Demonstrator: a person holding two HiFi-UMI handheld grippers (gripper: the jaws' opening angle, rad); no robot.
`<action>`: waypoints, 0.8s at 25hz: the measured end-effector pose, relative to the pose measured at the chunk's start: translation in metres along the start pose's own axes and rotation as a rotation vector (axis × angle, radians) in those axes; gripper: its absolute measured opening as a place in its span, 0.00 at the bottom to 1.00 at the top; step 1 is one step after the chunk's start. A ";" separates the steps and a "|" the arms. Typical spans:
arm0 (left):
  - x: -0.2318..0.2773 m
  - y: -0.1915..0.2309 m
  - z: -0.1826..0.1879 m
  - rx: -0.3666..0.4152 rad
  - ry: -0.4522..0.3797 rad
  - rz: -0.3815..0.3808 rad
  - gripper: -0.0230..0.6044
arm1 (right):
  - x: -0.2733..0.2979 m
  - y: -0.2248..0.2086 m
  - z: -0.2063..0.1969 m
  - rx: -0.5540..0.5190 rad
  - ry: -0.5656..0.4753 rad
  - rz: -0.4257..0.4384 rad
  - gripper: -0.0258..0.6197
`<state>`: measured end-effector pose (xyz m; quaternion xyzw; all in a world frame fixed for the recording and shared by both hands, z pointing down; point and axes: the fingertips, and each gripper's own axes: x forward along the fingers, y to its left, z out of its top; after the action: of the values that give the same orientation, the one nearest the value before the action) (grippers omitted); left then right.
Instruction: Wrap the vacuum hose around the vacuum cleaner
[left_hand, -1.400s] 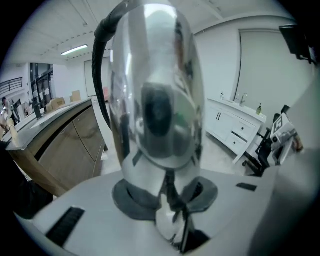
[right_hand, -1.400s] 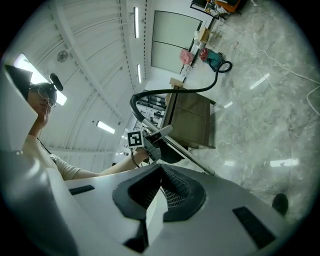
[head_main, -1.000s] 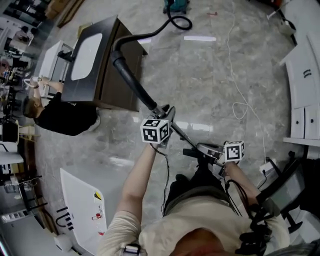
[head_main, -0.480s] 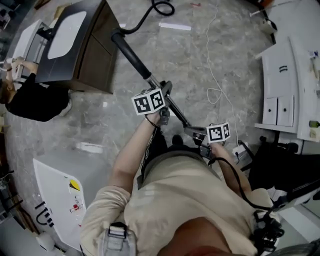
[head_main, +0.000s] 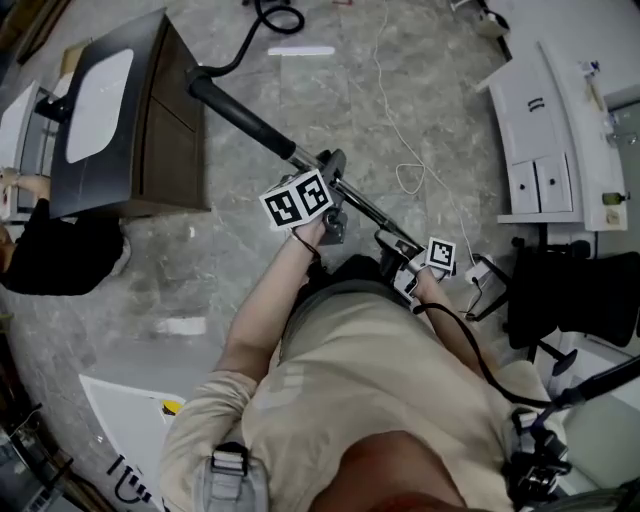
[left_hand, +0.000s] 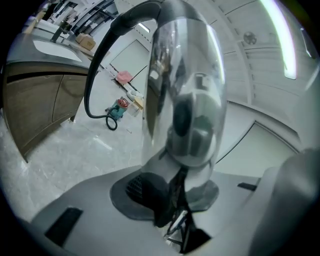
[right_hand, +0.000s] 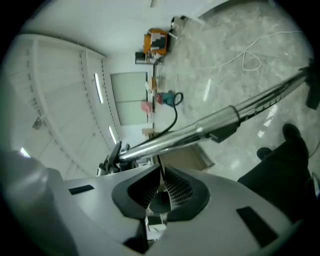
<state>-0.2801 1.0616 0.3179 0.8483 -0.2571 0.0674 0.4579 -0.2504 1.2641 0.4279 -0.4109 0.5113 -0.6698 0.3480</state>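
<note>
The hose (head_main: 240, 115) leaves the head view's top edge; the wand (left_hand: 185, 75) looms blurred.

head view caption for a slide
Left gripper holds the vacuum wand over the floor; right gripper, shut, beside it

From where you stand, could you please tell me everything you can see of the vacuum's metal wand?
The wand is a slim, shiny metal tube with a dark fitting partway along, held up off the floor. Its far end joins a thick black grip, from which the black hose runs to the vacuum cleaner. The left gripper clamps it between its jaws. The right gripper, shut and empty, sits near its other end; whether they touch is unclear.
</note>
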 end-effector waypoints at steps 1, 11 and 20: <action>-0.005 0.002 0.007 0.004 -0.007 -0.005 0.22 | 0.000 -0.001 0.006 0.009 -0.064 0.002 0.05; 0.019 -0.045 0.044 0.043 -0.009 -0.023 0.24 | 0.015 -0.018 0.056 0.244 -0.249 0.067 0.51; 0.045 -0.036 0.070 -0.022 -0.011 -0.005 0.24 | 0.050 -0.024 0.134 0.408 -0.482 0.245 0.60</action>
<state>-0.2325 1.0041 0.2672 0.8444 -0.2580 0.0587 0.4658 -0.1513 1.1723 0.4793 -0.4149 0.3155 -0.5951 0.6117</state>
